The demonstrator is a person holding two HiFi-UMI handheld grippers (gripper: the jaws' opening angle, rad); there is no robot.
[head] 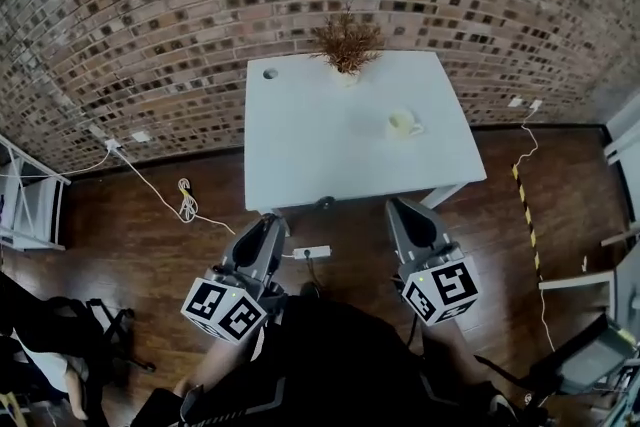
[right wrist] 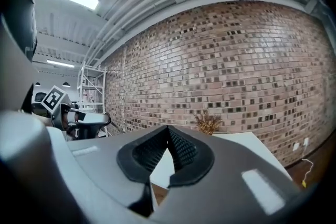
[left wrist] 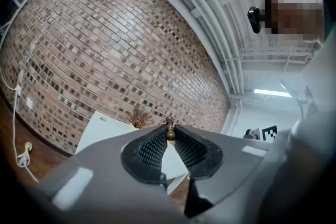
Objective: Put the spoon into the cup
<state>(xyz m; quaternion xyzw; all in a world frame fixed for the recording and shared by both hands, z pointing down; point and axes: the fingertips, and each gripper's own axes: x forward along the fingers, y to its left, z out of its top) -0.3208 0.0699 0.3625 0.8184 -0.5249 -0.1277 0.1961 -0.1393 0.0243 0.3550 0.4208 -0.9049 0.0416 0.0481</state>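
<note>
A pale yellow cup (head: 402,124) stands on the right half of the white table (head: 320,155). Both grippers hang level over the wooden floor, short of the table's near edge. My left gripper (head: 270,227) is shut on the spoon: in the left gripper view its small brass handle end (left wrist: 169,129) sticks up between the pads, while the bowl is hidden. My right gripper (head: 402,213) is shut, its pads (right wrist: 178,147) meeting at the tip with nothing between them. Neither gripper view shows the cup.
A dried plant (head: 346,43) stands at the table's far edge against the brick wall, and a round cable hole (head: 270,73) sits at the far left corner. A power strip (head: 310,252) and cables lie on the floor. A white shelf (head: 25,205) stands at left.
</note>
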